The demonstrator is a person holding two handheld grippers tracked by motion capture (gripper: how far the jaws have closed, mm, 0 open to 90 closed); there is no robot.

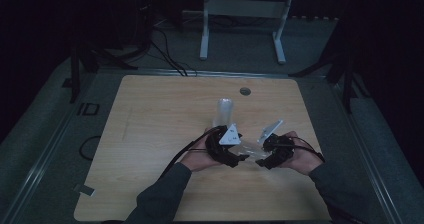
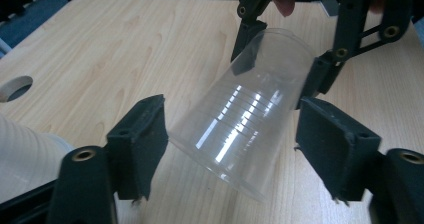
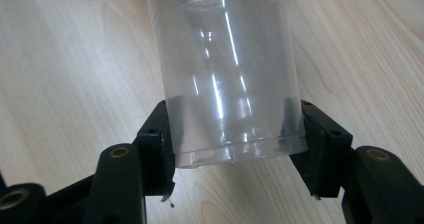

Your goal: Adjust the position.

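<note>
Right gripper (image 3: 235, 149) clamps clear cup (image 3: 225, 69).

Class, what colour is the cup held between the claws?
Colourless, see-through plastic cup; clearest in the right gripper view.

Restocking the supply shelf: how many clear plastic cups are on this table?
2 for sure: one cup held sideways between the grippers, one upright stack behind them, which may hold more nested cups.
</note>
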